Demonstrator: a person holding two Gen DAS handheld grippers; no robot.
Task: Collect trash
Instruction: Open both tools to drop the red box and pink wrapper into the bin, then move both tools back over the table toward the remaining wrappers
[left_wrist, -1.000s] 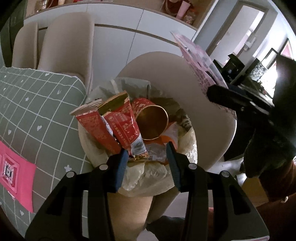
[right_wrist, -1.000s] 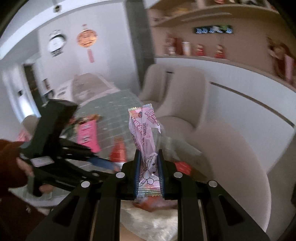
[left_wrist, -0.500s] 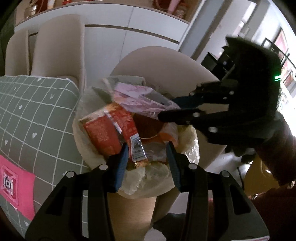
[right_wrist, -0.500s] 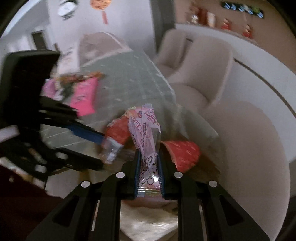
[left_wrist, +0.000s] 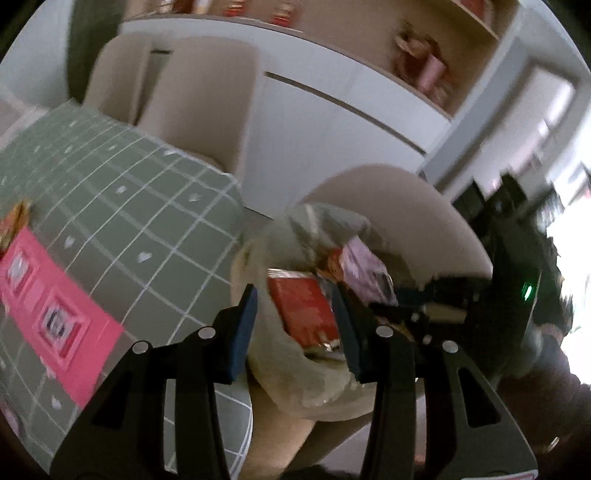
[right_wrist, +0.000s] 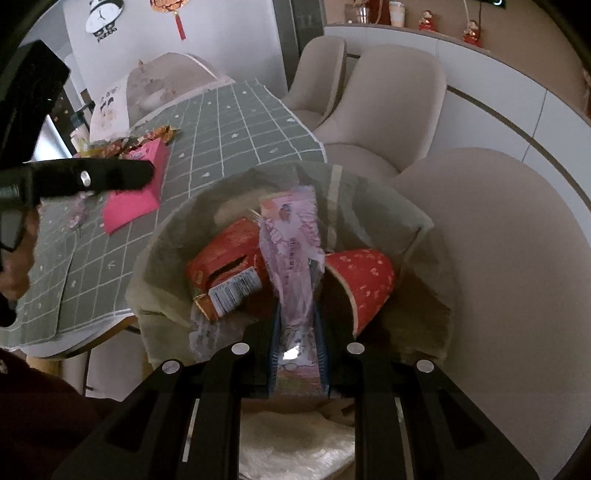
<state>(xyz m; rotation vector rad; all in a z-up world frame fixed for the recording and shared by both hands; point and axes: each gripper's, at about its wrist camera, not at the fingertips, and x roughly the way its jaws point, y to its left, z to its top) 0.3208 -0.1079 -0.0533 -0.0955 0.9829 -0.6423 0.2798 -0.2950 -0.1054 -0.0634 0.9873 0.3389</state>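
A bin lined with a clear bag (right_wrist: 417, 236) stands on a beige chair beside the table. It holds red wrappers (right_wrist: 225, 266) and a red paper cup (right_wrist: 364, 280). My right gripper (right_wrist: 297, 336) is shut on a pink snack wrapper (right_wrist: 291, 240) and holds it down inside the bin's mouth. My left gripper (left_wrist: 295, 325) is open and empty, just above the bin's near rim (left_wrist: 295, 376), with a red wrapper (left_wrist: 304, 314) seen between its fingers. The pink wrapper (left_wrist: 364, 269) and the right gripper (left_wrist: 443, 306) also show in the left wrist view.
A table with a green checked cloth (right_wrist: 236, 125) lies left of the bin, with a pink paper (right_wrist: 140, 188) and more wrappers (right_wrist: 147, 138) on it. Beige chairs (right_wrist: 388, 99) stand behind, before a white cabinet (left_wrist: 332, 122).
My right gripper has moved down with the pink wrapper into the bin. My left gripper has drawn back and swung left, still open.
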